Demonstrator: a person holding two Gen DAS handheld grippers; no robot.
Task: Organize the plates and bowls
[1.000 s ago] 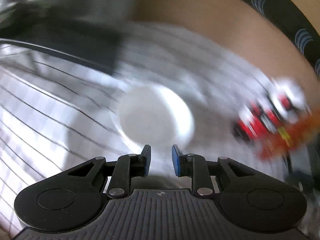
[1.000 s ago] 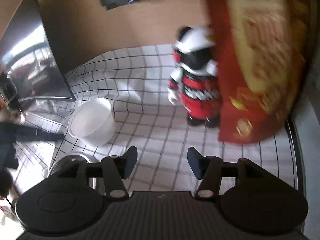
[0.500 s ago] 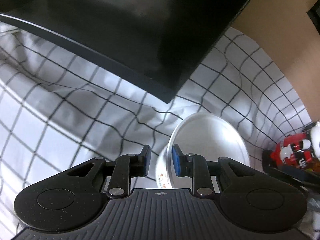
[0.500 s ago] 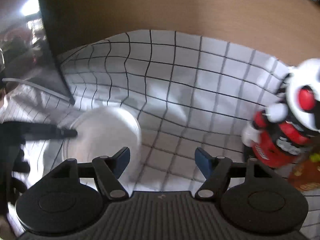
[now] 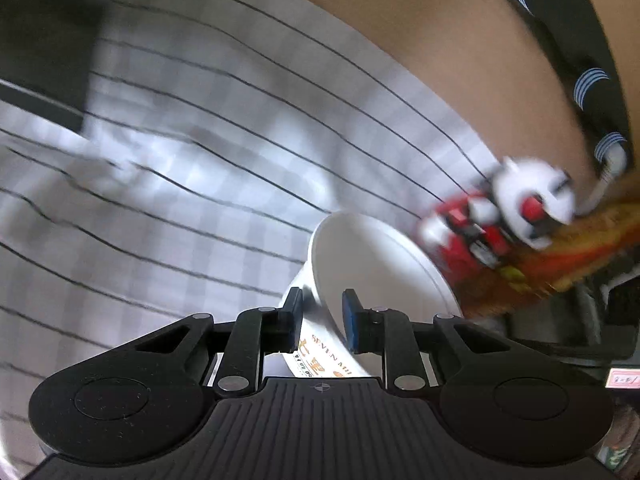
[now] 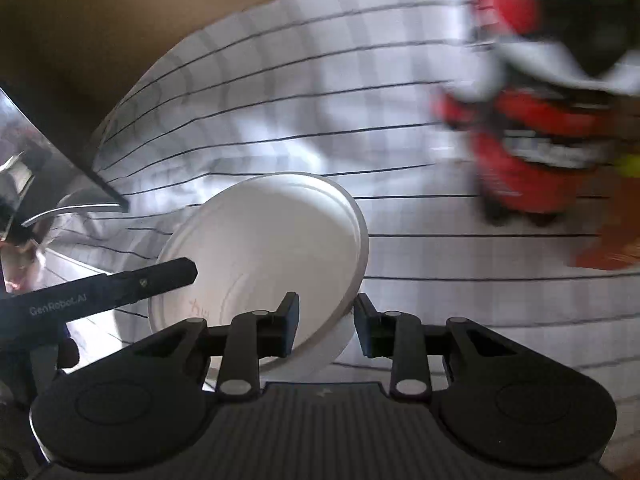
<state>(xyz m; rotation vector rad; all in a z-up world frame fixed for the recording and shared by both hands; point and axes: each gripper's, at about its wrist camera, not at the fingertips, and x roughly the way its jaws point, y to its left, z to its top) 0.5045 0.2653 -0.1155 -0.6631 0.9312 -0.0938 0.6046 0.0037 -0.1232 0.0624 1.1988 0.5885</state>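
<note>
The bowl (image 5: 372,272) hangs tipped over the checked cloth (image 5: 200,120) on the desk, near a red and white figure (image 5: 500,216). It is pinched at opposite sides of its rim, likely so two grips steady a light, thin-walled thing during the carry. The left tool (image 5: 322,320) is narrow, its jaws having just closed further onto the wall, one pad outside and one inside. The right tool (image 6: 326,316) has just closed to its tightest, clamped across the rim in the same way. The bowl is round, so it has no long side. Its base-to-mouth axis leans, with the mouth facing up toward the right wrist camera and the printed wall toward the left tool.
</note>
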